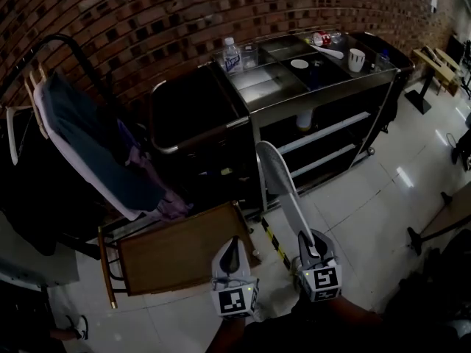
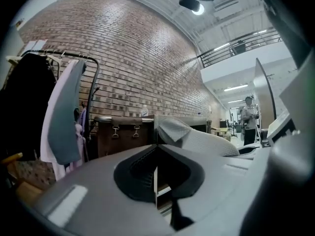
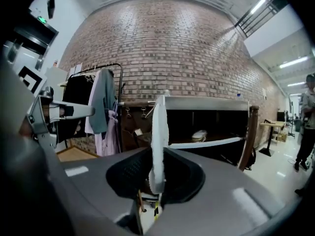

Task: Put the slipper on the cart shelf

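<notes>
A long white slipper (image 1: 283, 190) stands on edge in my right gripper (image 1: 305, 241), which is shut on its heel end. Its toe points toward the steel cart (image 1: 324, 87). In the right gripper view the slipper (image 3: 158, 141) rises straight up from between the jaws (image 3: 157, 183), in front of the cart's open shelves (image 3: 206, 144). A second pale slipper (image 3: 199, 135) lies on a shelf inside the cart. My left gripper (image 1: 234, 245) is beside the right one, shut and holding nothing. The left gripper (image 2: 156, 176) shows the held slipper (image 2: 197, 139) to its right.
A clothes rack with hanging garments (image 1: 88, 145) stands at the left, a wooden crate (image 1: 176, 248) lies on the floor before it, and a dark bin (image 1: 195, 116) adjoins the cart. A bottle (image 1: 232, 55) and cup (image 1: 356, 59) stand on the cart top. A person (image 2: 248, 124) stands far right.
</notes>
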